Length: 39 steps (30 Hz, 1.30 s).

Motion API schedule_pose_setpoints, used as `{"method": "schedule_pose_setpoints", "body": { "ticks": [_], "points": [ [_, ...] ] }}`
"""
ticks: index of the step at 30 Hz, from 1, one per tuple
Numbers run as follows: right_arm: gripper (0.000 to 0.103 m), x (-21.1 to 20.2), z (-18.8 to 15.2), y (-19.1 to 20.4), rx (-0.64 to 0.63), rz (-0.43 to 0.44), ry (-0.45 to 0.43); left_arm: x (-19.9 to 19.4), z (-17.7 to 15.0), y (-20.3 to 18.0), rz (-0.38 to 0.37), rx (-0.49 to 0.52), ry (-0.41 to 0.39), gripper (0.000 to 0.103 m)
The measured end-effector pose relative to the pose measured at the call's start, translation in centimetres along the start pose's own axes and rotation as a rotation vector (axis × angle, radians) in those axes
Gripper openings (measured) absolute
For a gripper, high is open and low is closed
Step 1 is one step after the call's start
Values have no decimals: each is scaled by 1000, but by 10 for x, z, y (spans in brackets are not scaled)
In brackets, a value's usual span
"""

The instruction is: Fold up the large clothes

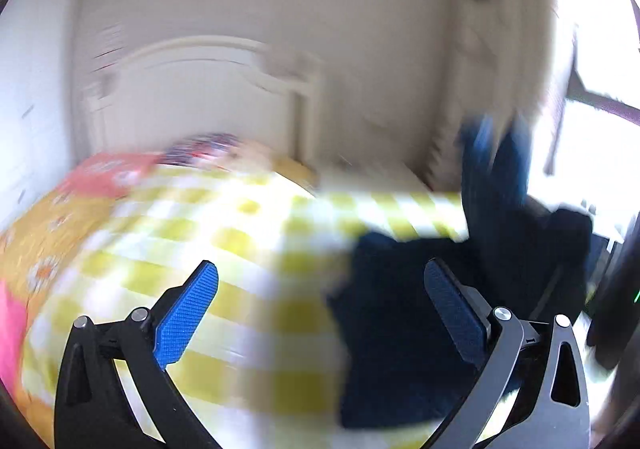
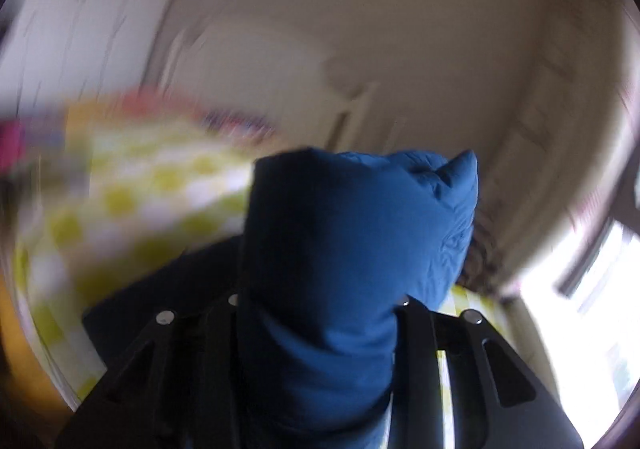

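Note:
A dark blue garment (image 1: pixel 400 329) lies on a yellow-and-white checked bed cover (image 1: pixel 224 249), at the right of the left wrist view. My left gripper (image 1: pixel 320 281) is open and empty above the cover, its right finger over the garment's edge. My right gripper (image 2: pixel 320 301) is shut on a bunched fold of the blue garment (image 2: pixel 352 233), which stands up between the jaws and hides the fingertips. The lifted part and the right gripper show blurred in the left wrist view (image 1: pixel 496 161). Both views are motion blurred.
A white headboard (image 1: pixel 208 89) stands at the far end of the bed. An orange flowered quilt (image 1: pixel 36 241) and pink and red cloth (image 1: pixel 108 173) lie along the left. A bright window (image 1: pixel 600 129) is at the right, beside a beige wall.

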State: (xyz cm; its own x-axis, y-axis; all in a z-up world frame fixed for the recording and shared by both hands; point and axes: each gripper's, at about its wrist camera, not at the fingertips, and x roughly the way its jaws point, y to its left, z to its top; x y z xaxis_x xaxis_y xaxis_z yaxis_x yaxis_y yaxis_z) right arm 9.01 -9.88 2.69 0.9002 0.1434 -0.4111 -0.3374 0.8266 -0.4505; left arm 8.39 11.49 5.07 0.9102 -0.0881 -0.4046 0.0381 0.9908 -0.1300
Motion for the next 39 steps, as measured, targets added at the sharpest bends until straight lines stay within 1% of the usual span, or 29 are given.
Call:
{"method": "schedule_pose_setpoints", "body": {
  "ticks": [2,3,4,5,9,12,13,14,15,16,17,18,19,20,21,22,23,24,26,27,29,31,33,34,35,36,37,38,39],
  "points": [
    [34,35,-9,79,-250,40,125,-13,12,27,14,-73,-35,99],
    [35,53,-25,119,-356,53,161,-16,14,34,24,-83,-37,99],
    [34,60,-41,151,-447,-27,111,-16,14,39,31,-84,-25,99],
    [32,62,-47,164,-492,-77,81,-13,12,39,24,-71,-1,99],
    [32,63,-48,145,-436,-34,69,26,5,12,-79,24,129,99],
    [32,61,-50,146,-432,-44,58,74,13,-30,-200,120,235,99],
    [33,62,-51,148,-440,-55,57,98,19,-56,-285,162,287,99],
    [33,65,-51,148,-440,-53,56,116,21,-73,-335,189,323,99],
    [33,62,-50,150,-437,-50,53,130,21,-87,-363,212,349,99],
    [35,58,-46,153,-429,-47,53,158,20,-109,-392,271,416,99],
    [36,49,-46,152,-408,-37,45,173,19,-116,-397,287,433,99],
    [38,46,-48,153,-413,-40,30,198,14,-124,-362,309,452,99],
    [42,43,-50,155,-434,-44,16,219,6,-128,-319,320,494,99],
    [48,42,-50,157,-447,-40,5,243,-6,-127,-289,326,574,99],
    [51,34,-53,155,-463,-16,-15,261,-20,-122,-297,323,626,99],
    [57,26,-55,152,-465,16,-27,266,-27,-114,-320,315,613,99],
    [61,11,-57,142,-445,100,-38,266,-30,-108,-330,301,594,99],
    [61,-3,-58,127,-394,180,-49,265,-33,-103,-323,288,579,99],
    [60,-25,-58,94,-255,305,-80,258,-41,-91,-306,259,528,99],
    [60,-36,-57,68,-149,356,-95,256,-43,-85,-306,247,504,99],
    [60,-46,-54,14,45,376,-129,249,-50,-78,-308,204,463,99],
    [60,-44,-51,-26,192,351,-127,246,-50,-76,-302,190,446,99],
    [61,-31,-50,-51,289,300,-104,245,-49,-76,-285,188,436,99],
    [63,-22,-51,-54,318,298,-87,243,-49,-77,-273,191,433,99],
    [63,-12,-53,-55,333,312,-65,241,-48,-78,-265,192,430,99],
    [63,7,-59,-45,312,350,-7,238,-48,-79,-260,192,427,99],
    [64,33,-70,-20,216,398,118,236,-47,-79,-265,189,422,99],
    [64,36,-81,-3,129,332,72,235,-48,-78,-258,192,417,99],
    [64,37,-88,2,113,311,36,236,-49,-75,-256,188,415,99]
  ]
}}
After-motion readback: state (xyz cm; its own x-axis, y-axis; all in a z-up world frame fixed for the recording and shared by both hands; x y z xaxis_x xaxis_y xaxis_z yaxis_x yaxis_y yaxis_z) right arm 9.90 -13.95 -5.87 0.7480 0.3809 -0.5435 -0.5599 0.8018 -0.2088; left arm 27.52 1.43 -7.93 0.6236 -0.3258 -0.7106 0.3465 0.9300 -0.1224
